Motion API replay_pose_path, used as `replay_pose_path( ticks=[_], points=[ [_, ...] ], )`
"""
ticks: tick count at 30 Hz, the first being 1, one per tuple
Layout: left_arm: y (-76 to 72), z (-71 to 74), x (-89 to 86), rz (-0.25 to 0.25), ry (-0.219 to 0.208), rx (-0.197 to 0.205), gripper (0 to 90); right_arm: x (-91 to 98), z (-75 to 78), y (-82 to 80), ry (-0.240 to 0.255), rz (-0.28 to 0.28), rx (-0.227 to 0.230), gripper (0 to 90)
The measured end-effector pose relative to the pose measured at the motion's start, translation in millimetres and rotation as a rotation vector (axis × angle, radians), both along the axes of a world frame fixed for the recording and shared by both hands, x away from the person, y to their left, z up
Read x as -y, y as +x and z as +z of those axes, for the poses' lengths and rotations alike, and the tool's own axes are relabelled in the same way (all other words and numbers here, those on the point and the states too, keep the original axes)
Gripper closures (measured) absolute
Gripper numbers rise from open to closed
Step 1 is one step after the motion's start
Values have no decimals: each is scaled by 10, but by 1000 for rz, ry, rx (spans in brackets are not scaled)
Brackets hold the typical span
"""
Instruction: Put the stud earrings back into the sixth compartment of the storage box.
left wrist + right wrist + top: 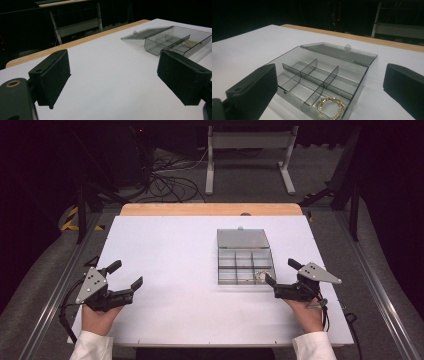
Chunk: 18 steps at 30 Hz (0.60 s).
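A clear grey compartment box (220, 265) sits on the white table top (165, 270), right of centre, with its lid (242, 238) laid open on the far side. A gold bracelet (259, 276) lies coiled in the box's near right compartment; the other compartments look empty. My right gripper (280, 271) is open just off the box's near right corner, with nothing between its jaws. The right gripper view looks past those spread jaws (332, 82) at the box (308, 67) and bracelet (330, 106). My left gripper (126, 273) is open near the table's left edge, far from the box (175, 37).
A wooden strip (210, 209) runs along the table's far edge. Beyond it stand a white metal frame (247, 155) and loose cables (165, 180) on the floor. Metal rails (370, 270) flank the table. Bare white surface lies between the two grippers.
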State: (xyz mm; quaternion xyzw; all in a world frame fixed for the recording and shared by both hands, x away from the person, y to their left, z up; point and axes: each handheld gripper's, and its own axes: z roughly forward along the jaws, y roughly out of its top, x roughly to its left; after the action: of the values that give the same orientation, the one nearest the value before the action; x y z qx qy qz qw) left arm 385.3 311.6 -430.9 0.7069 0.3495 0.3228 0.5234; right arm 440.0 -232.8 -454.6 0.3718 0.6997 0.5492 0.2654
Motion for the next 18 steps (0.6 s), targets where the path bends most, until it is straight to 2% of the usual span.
replay_pose_path(
  ticks=[18],
  points=[
    [13, -24, 4, -4, 0, -11, 113, 266, 31, -159, 28, -46, 38, 0]
  ],
)
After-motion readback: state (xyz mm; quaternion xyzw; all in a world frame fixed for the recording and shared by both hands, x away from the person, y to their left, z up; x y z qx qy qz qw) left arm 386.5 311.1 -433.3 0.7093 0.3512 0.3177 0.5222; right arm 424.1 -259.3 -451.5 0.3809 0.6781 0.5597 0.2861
